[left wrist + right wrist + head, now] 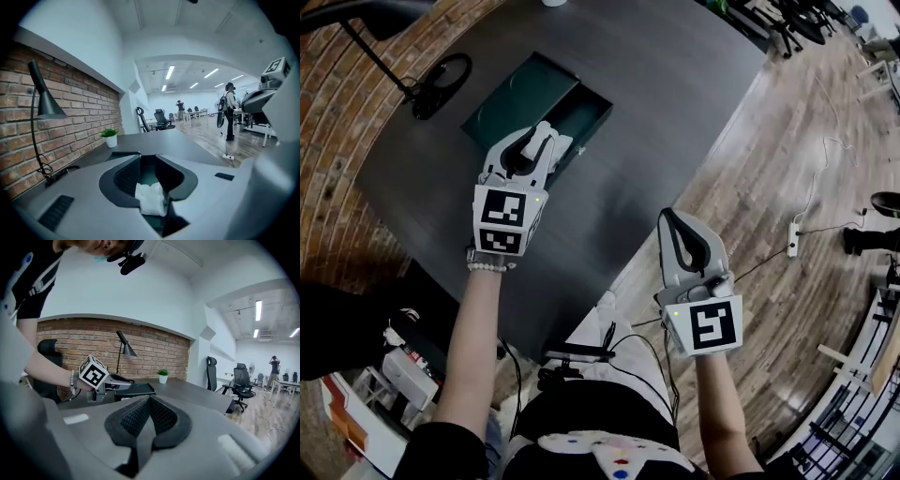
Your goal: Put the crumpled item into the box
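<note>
A dark green box (581, 114) stands on the dark grey table (675, 84), its lid (517, 96) laid open to the left. My left gripper (546, 133) hovers over the box's near edge with its jaws apart. In the left gripper view the white crumpled item (151, 198) shows low in the gap of the left gripper (147, 158), over the box's green inside (146, 171); the pads do not press on it. My right gripper (667, 217) hangs near the table's front edge, apart from the box, shut and holding nothing. In the right gripper view, beyond the right gripper (149, 399), the left gripper (101, 380) sits by the box (133, 389).
A black desk lamp (439, 82) stands left of the box against the brick wall (70, 136). A small potted plant (110, 137) is farther back on the table. A power strip (792, 238) lies on the wooden floor to the right. Office chairs (241, 385) stand beyond the table.
</note>
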A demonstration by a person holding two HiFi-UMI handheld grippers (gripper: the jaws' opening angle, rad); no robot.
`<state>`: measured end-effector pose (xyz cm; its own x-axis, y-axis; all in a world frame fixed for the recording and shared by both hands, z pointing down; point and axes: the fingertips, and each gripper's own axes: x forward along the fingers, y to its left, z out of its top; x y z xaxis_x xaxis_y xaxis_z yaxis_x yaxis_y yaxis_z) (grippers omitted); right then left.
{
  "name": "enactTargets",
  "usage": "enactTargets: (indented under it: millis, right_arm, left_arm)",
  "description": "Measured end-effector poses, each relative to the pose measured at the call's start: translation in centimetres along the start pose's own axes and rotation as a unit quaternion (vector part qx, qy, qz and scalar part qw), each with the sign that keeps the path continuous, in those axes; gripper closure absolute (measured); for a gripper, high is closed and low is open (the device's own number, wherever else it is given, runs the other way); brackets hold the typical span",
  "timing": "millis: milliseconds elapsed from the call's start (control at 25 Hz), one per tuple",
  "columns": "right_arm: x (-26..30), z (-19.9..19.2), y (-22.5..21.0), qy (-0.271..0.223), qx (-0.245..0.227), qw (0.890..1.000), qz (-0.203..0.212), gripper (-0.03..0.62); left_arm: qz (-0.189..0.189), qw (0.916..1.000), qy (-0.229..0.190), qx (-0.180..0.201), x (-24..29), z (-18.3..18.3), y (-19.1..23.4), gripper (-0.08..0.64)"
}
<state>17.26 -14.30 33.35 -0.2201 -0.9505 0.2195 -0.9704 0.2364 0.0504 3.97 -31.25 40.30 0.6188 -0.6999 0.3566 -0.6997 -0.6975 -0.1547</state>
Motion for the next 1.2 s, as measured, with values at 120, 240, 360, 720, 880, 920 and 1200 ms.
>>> enactTargets:
  millis: [120,240,360,720,880,920,1200]
  right_arm:
    - [-0.7,0.2,0.7,0.000,-0.011,1.000,0.015,0.583]
    - [-1.3,0.9,1.4,-0.007,-0.010,1.000,0.023,0.583]
    - [-1.8,2.0,2.3,-0.019,-0.006,0.999,0.030,0.583]
    - [-4.6,4.6,4.3,-0.040,-0.011,0.998,0.056,0.583]
    - [-5.4,5.5,5.3,-0.046,-0.008,0.997,0.065,0.583]
    - [-5.7,5.7,5.5,-0.048,-0.007,0.997,0.066,0.583]
    - [-7.6,7.2,6.1,-0.060,-0.014,0.995,0.074,0.583]
  left_arm:
    - [0.007,0.9998,-0.021,-0.001,-2.4,1.5,-0.4,0.503]
    - [0.013,0.9993,-0.034,-0.003,-5.0,2.9,-1.0,0.537]
    - [0.014,0.9990,-0.041,-0.007,-7.6,4.0,-1.6,0.546]
    - [0.030,0.9977,-0.060,0.001,-15.4,7.5,-3.9,0.552]
    - [0.033,0.9962,-0.081,-0.008,-18.4,8.9,-4.8,0.552]
    - [0.032,0.9959,-0.084,-0.011,-19.1,9.2,-5.0,0.552]
    - [0.037,0.9958,-0.084,0.003,-22.8,9.9,-6.7,0.552]
